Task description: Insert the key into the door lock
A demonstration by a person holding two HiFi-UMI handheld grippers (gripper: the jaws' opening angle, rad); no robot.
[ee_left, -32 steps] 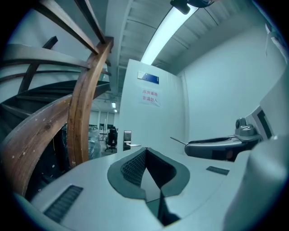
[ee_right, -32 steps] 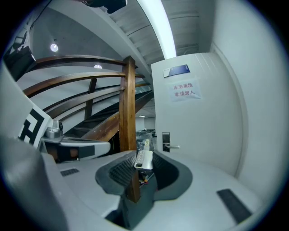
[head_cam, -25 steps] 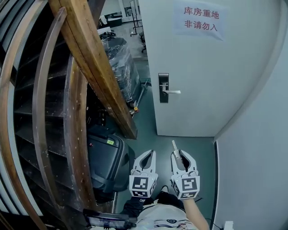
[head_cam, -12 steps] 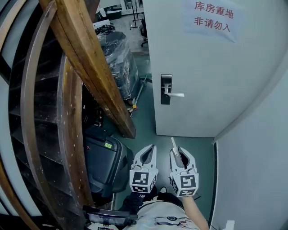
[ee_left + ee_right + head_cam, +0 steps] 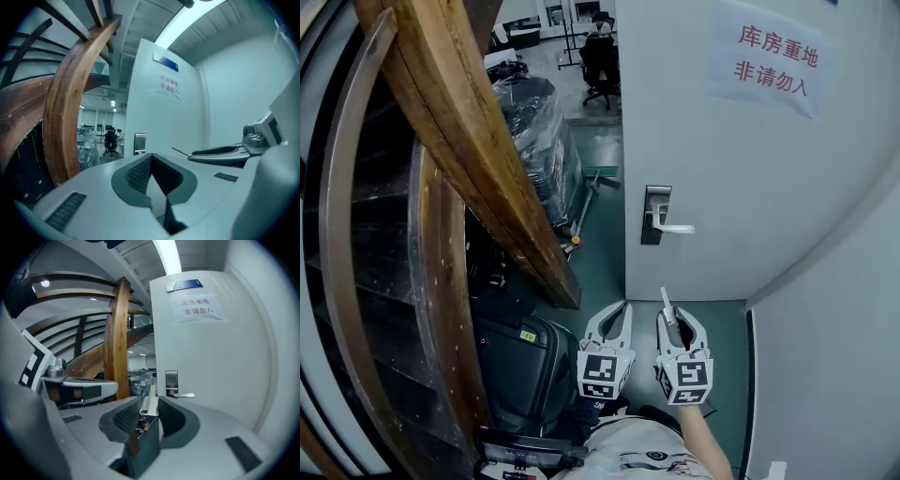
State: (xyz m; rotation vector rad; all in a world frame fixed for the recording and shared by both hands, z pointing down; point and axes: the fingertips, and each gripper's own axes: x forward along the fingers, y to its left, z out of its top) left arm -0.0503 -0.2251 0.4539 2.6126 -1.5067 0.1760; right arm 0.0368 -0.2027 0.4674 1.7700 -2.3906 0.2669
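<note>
Right hand-held gripper (image 5: 680, 323) (image 5: 149, 405): jaws nearly closed, clamped on the key (image 5: 666, 302) (image 5: 150, 394). The pads grip its wide end and the thin blade sticks out past the tips, aimed at the door (image 5: 741, 187).
Left hand-held gripper (image 5: 617, 317) (image 5: 152, 174): jaws together, nothing between the pads, touching nothing. It sits just left of the right one, both low and near the body.
Key vs. lock: well apart. The door lock (image 5: 656, 214) (image 5: 171, 382) is a dark vertical plate at the door's left edge, with a silver lever handle (image 5: 677, 228) (image 5: 183, 395) pointing right. The key touches only the gripper pads.
Writing: paper sign (image 5: 773, 61) (image 5: 197, 308) high on the door, red print in two lines, "库房重地" over "非请勿入". A blue plate (image 5: 185, 285) sits above it, text too small to read. A small yellow tag on the black case (image 5: 516, 361) is unreadable.
Surroundings: wooden stair beam (image 5: 459, 131) runs diagonally at left. A wrapped pallet (image 5: 534, 122) stands far behind it, and the black case is on the floor near left.
Change vs. 1.0 s ago: lock plate and sign sit further right and lower in the head view, and more of the far room shows past the door edge. Both grippers are in almost the same spot, the key is still clamped in the right one, and the left is still closed.
</note>
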